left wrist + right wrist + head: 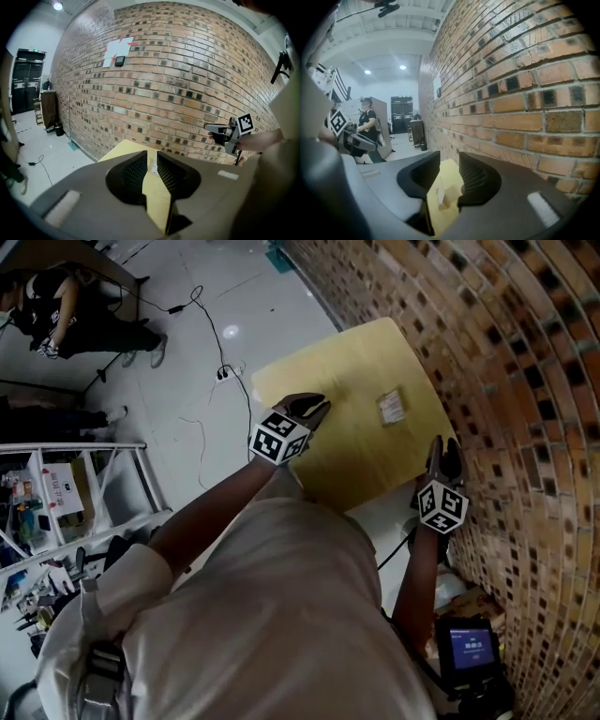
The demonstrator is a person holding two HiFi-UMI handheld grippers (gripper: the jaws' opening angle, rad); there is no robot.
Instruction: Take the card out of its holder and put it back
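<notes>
The card holder, with its card in place, sits on the yellow bench, toward the side that runs along the brick wall. It lies between the two claws and ahead of both, so each one points roughly at it from its own side.

The left claw hangs over the bench's left part with the holder off to its right. In the left gripper view its jaws stand a little apart with nothing between the pads, and the holder shows only as a small pale sliver far down the gap.

The right claw is over the near right corner, close to the wall. Its jaws are also parted and empty. In the right gripper view the holder shows larger and lower in the gap, a pale upright piece on a small base, so the right claw is probably the nearer of the two, though not by much.

From above, the holder is a small rectangle whose long side runs roughly along the wall, away from the person. Whether the card stands up in it or lies flat is too small to tell for certain.

Neither claw touches the holder, so taking the card out is not yet begun.
</notes>
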